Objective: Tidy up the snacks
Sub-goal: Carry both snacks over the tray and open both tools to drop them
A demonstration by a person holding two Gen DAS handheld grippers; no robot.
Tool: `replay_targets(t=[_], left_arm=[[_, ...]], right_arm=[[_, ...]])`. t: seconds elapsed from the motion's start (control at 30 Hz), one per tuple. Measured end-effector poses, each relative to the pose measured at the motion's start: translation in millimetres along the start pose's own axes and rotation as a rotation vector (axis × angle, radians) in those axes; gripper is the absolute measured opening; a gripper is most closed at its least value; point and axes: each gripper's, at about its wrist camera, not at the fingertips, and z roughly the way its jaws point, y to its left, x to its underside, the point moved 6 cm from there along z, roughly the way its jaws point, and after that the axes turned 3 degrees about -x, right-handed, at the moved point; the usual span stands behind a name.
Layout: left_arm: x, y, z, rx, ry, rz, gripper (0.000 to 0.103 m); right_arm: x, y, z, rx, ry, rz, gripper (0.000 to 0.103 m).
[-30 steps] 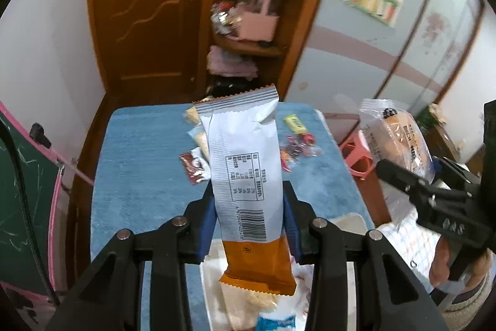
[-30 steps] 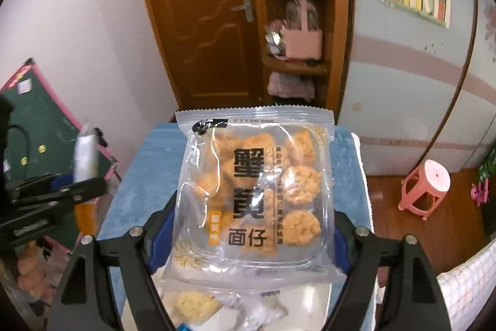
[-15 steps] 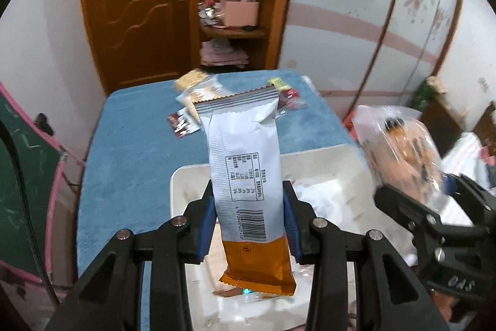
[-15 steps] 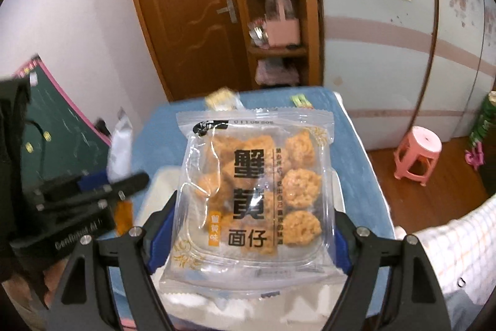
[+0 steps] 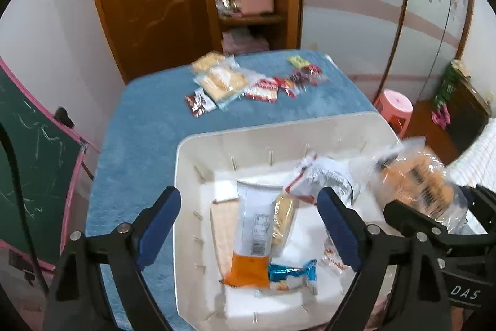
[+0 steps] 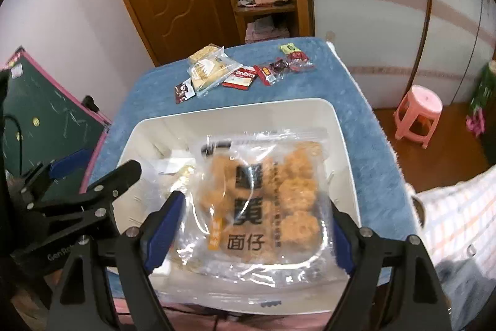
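A white bin (image 5: 279, 127) stands on the blue-covered table (image 5: 145, 126). The white-and-orange snack packet (image 5: 252, 230) lies inside it among other wrapped snacks. My left gripper (image 5: 248, 202) hangs over the bin; its jaws are opening wide and nothing is between the pads. My right gripper (image 6: 255, 203) holds a clear bag of orange crackers (image 6: 263, 194) over the bin (image 6: 338, 126). Its jaws are opening, and the blurred bag still spans from pad to pad. That bag (image 5: 415, 179) also shows at the right of the left wrist view.
Several loose snack packets (image 5: 245, 82) lie at the table's far end (image 6: 235, 73). A pink stool (image 6: 418, 101) stands to the right of the table and a green chalkboard (image 5: 31, 160) leans at its left. A person's checked sleeve (image 6: 458, 207) is at the right.
Both grippers came down over the white bin. The left one opened and the white-and-orange packet dropped into the bin. The cracker bag has sagged a little lower in the right gripper.
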Motion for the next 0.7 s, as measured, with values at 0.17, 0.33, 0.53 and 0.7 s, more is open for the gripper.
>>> replay_targets(t=[0.17,0.33,0.53,0.7], left_arm=[[-2,1,0,-0.002,0.0,-0.017,0.091],[2,2,3,0.01,0.013,-0.043,0.091],[2,4,3,0.007,0.004,-0.058,0.09],[4,6,6,0.009,0.013,-0.074,0.091]], right_arm=[[0,7,-15,-0.011,-0.079,-0.018,0.085],[-1,13,-23,0.007,-0.127,-0.055,0.085],[-5,14,-21,-0.006,-0.129,-0.052,0.085],[-6,14,-18,-0.009,-0.13,-0.046,0.085]])
